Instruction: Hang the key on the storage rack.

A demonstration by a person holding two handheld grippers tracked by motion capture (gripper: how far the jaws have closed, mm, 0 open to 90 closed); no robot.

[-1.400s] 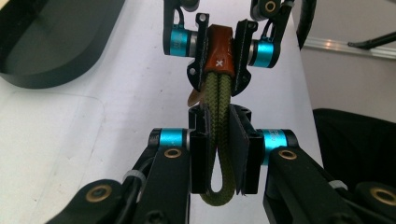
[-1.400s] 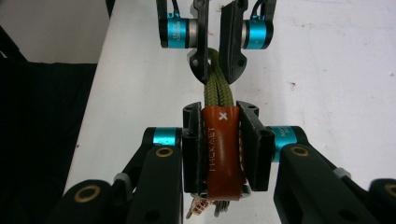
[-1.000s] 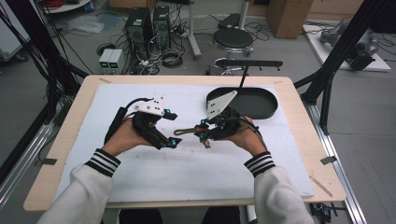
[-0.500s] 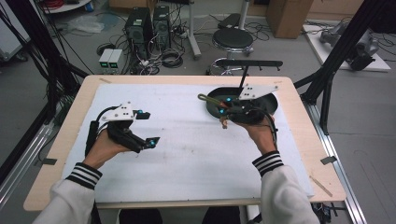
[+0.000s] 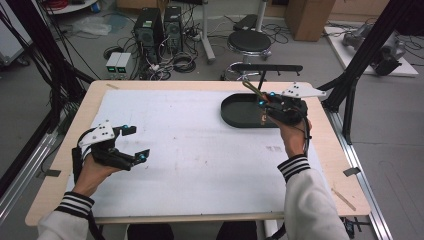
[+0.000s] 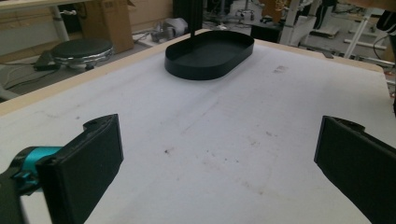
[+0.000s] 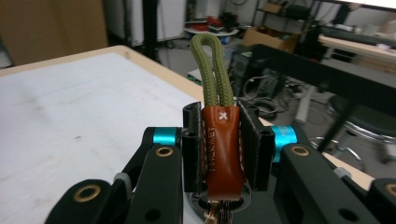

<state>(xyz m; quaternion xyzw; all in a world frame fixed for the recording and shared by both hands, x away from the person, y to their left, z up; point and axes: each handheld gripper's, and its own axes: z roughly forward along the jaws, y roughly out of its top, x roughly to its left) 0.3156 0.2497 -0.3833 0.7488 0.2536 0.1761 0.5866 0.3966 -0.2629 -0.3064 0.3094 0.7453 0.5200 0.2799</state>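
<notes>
One keychain [image 7: 223, 144] clamped in right gripper [image 5: 263, 103] over one black tray [image 5: 240, 111]; left gripper [image 5: 135, 143] spread wide, w/ nothing.

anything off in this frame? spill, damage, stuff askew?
Nothing stands out. The right gripper is shut squarely on the brown leather key fob with an olive cord loop, above the black oval tray. The left gripper is open over the white table cover, which shows only faint scuffs.
</notes>
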